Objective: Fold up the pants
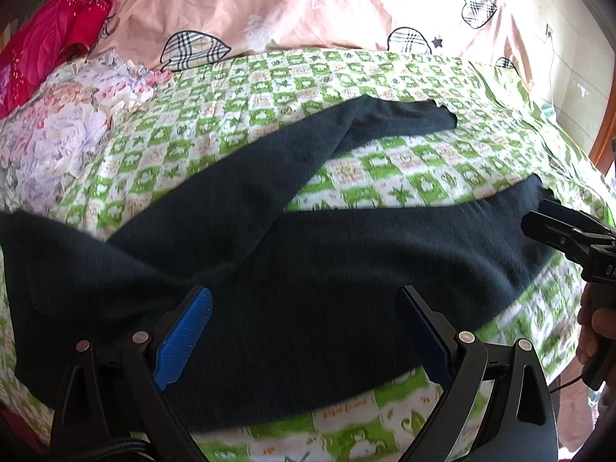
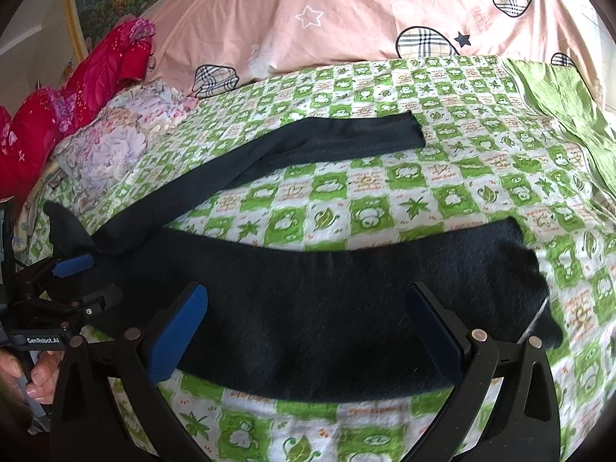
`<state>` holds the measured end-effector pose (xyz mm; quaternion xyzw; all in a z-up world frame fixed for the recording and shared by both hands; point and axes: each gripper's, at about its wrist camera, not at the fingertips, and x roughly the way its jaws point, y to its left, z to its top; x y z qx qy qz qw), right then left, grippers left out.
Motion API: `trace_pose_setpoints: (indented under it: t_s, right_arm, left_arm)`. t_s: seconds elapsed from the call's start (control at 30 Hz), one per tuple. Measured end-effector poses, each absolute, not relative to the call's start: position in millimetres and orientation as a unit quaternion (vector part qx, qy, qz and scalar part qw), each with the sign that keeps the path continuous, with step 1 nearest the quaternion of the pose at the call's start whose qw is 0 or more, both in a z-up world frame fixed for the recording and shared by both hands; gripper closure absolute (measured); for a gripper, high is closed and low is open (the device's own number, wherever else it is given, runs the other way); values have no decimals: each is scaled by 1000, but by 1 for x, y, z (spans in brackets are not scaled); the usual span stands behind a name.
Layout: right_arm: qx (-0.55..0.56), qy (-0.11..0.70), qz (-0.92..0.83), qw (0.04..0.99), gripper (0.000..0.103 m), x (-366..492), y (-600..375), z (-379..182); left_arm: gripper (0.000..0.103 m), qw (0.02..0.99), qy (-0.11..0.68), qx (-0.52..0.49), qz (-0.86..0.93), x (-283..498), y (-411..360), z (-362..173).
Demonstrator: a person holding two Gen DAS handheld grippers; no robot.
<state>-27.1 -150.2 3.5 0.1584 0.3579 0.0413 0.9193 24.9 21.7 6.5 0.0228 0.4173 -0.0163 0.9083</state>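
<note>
- lying flat on the bed, the dark pants (image 1: 308, 261) run left to right in front of both grippers, legs splayed in a v, waist to the left
- left gripper (image 1: 304, 331) hovers near the waist, right gripper (image 2: 308, 331) over the nearer leg; both jaws wide open, holding nothing
- green checked sheet (image 2: 385, 200) beneath, pink quilt (image 2: 346, 11) behind

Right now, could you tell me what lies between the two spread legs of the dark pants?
Only bare green-and-white checked bedsheet lies between the far leg and the near leg of the dark pants, clearest in the right wrist view.
</note>
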Motion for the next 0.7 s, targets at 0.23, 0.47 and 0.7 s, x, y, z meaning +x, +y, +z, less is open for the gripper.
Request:
trace_pose_setpoints:
  t_s: [0.23, 0.47, 0.7]
  right_arm:
    - [178, 351, 44, 918, 1, -9, -168, 14]
    - [207, 351, 46, 912, 1, 24, -193, 24]
    - [222, 356, 48, 907, 1, 70, -218, 31]
  left_arm:
    - [6, 907, 418, 54, -3, 64, 19, 18]
    - [6, 900, 429, 77, -28, 102, 12, 20]
    - [7, 879, 462, 110, -29, 141, 8, -2]
